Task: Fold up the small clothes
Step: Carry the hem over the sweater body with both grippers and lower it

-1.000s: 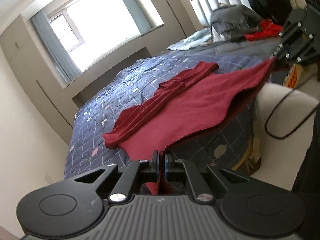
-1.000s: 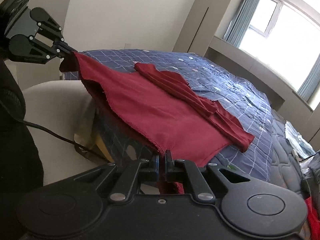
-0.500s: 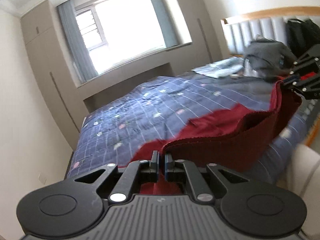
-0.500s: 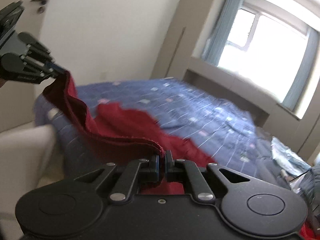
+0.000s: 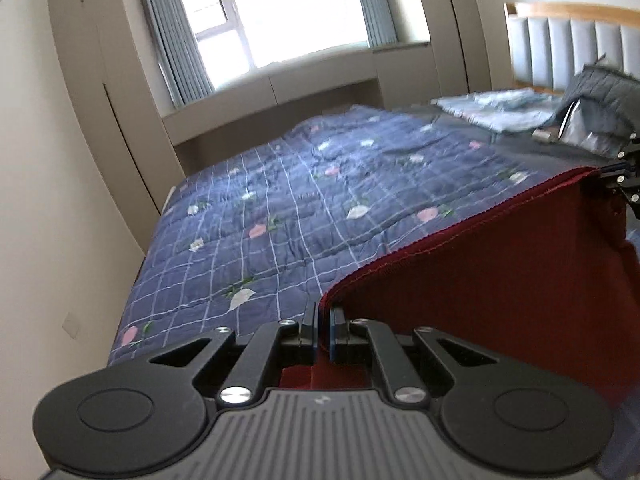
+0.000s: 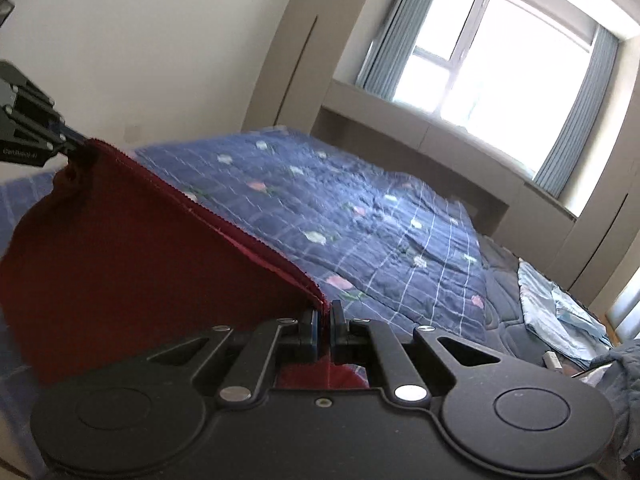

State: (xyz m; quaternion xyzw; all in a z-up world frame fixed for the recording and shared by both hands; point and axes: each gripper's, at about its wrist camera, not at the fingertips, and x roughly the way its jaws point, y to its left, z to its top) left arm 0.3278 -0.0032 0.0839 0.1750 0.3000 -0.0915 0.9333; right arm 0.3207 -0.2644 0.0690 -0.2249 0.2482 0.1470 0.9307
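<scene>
Your left gripper is clamped on one corner of the red cloth at the bottom centre of the left view; your right gripper pinches the other corner at the bottom centre of its own view. The cloth's hem runs taut between them, lifted above the quilt, its body hanging down below. Window at the top; a grey jacket lies at the right edge of the left view
</scene>
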